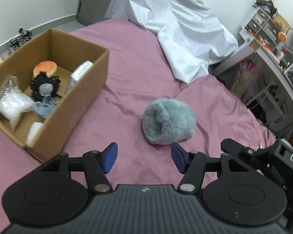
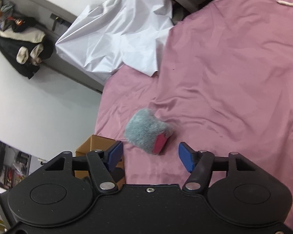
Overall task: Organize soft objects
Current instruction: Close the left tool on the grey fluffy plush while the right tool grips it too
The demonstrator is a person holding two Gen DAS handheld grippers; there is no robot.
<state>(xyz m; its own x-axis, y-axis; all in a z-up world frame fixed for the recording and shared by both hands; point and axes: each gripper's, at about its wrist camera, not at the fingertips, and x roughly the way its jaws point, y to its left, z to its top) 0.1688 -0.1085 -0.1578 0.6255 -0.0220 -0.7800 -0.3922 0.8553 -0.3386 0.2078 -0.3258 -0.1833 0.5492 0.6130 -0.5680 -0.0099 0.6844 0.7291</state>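
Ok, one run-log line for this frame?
phase: approach | target: grey plush loose on pink bedsheet | left gripper open | right gripper open | cardboard box part-filled

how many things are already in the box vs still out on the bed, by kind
In the cardboard box:
burger plush: 1
black frilly plush: 1
clear plastic bag: 1
denim piece: 1
white carton: 1
white soft item: 1
On the pink bed sheet:
grey furry slipper: 1
Total: 7
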